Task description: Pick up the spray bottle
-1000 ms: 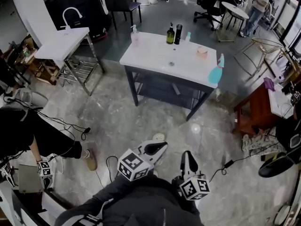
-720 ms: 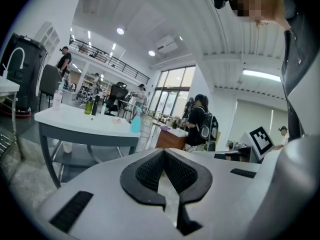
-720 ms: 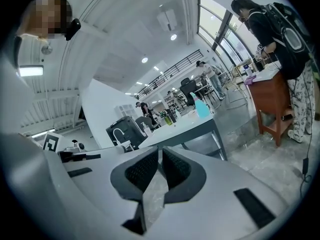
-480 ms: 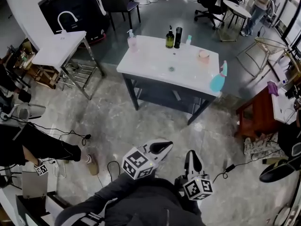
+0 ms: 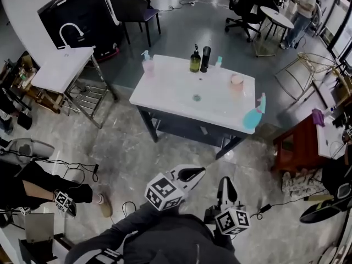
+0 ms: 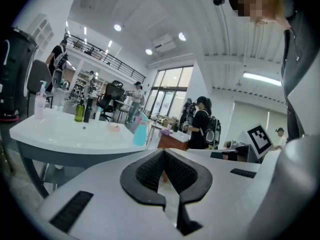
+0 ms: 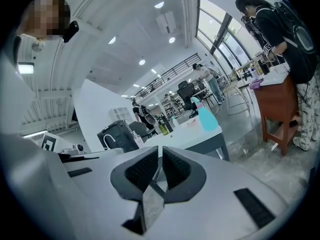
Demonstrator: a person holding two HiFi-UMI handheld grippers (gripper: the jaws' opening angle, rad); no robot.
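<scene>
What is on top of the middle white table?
On the white table: a blue spray bottle at its right edge, a pink pump bottle, a green bottle, a dark cylinder, a small teal bottle, a pink dish. Nothing covers them.

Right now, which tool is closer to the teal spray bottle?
Right. The right tool is short of the table, nearly in line with the spray bottle on its right corner; the left tool is further left.

A teal spray bottle (image 5: 253, 114) sits at the white table's (image 5: 181, 95) right edge. The left gripper (image 5: 193, 174) and right gripper (image 5: 225, 184) hover side by side, well short of it.
</scene>
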